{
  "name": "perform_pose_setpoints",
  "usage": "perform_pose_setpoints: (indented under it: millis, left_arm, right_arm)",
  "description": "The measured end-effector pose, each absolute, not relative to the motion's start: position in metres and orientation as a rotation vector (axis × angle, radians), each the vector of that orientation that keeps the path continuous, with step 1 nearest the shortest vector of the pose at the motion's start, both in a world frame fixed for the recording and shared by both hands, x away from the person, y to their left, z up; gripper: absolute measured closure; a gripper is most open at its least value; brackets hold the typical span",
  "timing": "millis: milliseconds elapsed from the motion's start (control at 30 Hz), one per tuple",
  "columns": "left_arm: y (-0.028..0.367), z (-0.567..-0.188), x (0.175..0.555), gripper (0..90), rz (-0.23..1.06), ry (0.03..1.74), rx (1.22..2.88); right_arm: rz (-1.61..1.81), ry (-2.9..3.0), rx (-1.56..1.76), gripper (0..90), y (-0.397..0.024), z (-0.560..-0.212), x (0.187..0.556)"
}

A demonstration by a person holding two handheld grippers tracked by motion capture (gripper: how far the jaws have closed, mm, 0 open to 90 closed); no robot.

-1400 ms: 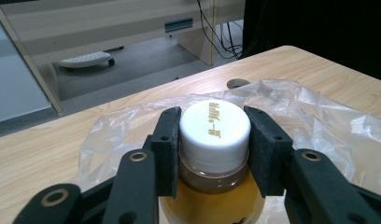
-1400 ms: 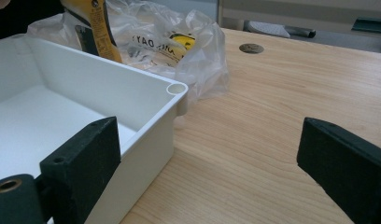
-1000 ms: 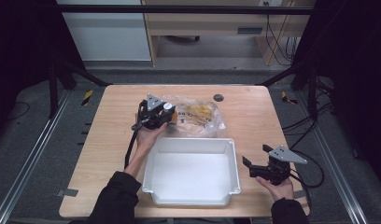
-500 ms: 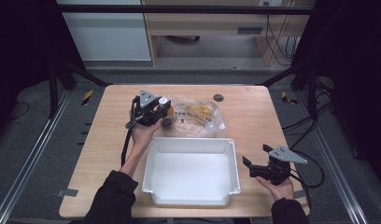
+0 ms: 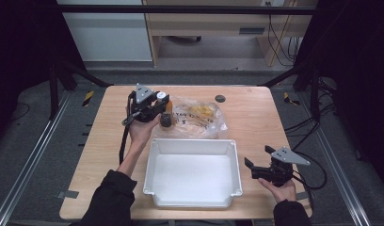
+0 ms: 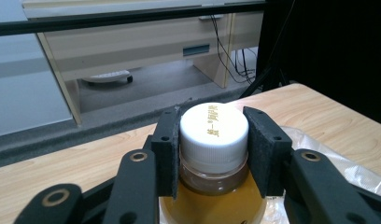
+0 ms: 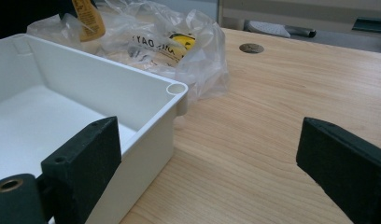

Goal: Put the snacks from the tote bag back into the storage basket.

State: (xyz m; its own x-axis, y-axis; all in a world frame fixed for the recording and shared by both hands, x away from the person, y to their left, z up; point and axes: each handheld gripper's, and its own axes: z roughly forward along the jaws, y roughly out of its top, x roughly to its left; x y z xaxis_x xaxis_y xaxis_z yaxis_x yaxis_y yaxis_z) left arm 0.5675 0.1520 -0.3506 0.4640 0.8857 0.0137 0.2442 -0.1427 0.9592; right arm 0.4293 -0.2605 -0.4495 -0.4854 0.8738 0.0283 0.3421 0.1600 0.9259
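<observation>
The left tool [image 6: 213, 154] clamps the white cap of a bottle [image 6: 214, 140] of amber liquid, beside the plastic bag [image 5: 199, 118] behind the white bin [image 5: 192, 172]. The right tool [image 5: 261, 168] rests released on the bench [image 5: 256, 117] beside the bin, which holds nothing.

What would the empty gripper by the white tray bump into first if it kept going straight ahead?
Probably the white tray: the right gripper has one open finger overlapping the tray's near wall; bare table lies between them. Depth is hard to judge.
</observation>
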Motion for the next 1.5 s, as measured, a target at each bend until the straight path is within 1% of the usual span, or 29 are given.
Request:
perform_pose_setpoints:
  millis: [933, 1500]
  left_arm:
    - [0.160, -0.307, 0.551, 59.0, 0.772, 0.950, 1.575]
    - [0.164, -0.296, 0.523, 59.0, 0.769, 0.907, 1.571]
  right_arm:
    - [1.309, 1.915, 1.146, 7.0, -0.260, -0.449, 0.429]
    - [1.310, 1.913, 1.151, 7.0, -0.260, -0.449, 0.429]
